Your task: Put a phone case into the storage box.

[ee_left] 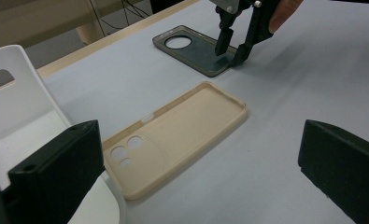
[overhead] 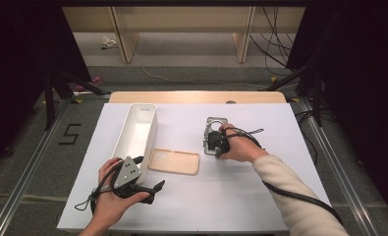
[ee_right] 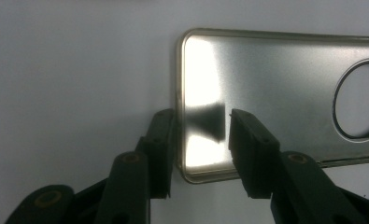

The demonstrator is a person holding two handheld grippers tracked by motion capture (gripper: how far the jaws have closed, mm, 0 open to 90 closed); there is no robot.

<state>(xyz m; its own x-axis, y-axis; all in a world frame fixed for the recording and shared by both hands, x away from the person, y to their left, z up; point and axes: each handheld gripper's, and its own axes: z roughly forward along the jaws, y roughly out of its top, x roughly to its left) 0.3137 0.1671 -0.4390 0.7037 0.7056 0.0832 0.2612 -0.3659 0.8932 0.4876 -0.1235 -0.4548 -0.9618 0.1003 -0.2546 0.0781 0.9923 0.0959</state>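
Observation:
A dark translucent phone case [overhead: 216,121] [ee_left: 191,51] [ee_right: 275,93] lies flat on the white table cover, its round camera hole at the far end. My right gripper [overhead: 213,146] [ee_left: 230,55] [ee_right: 198,135] points down at its near short edge. One jaw stands outside the rim and the other rests inside the case, with a gap between the pads, so it is open. A beige phone case [overhead: 174,161] [ee_left: 173,135] lies hollow side up nearer the middle. My left gripper [overhead: 151,172] [ee_left: 201,140] hovers wide open beside it, holding nothing.
A long white bin [overhead: 151,132] [ee_left: 14,107] stands at the left of the table, its near end right by my left gripper. The right gripper's cable [overhead: 290,194] trails along the person's sleeve. The table's wooden far edge [overhead: 196,97] borders the cover.

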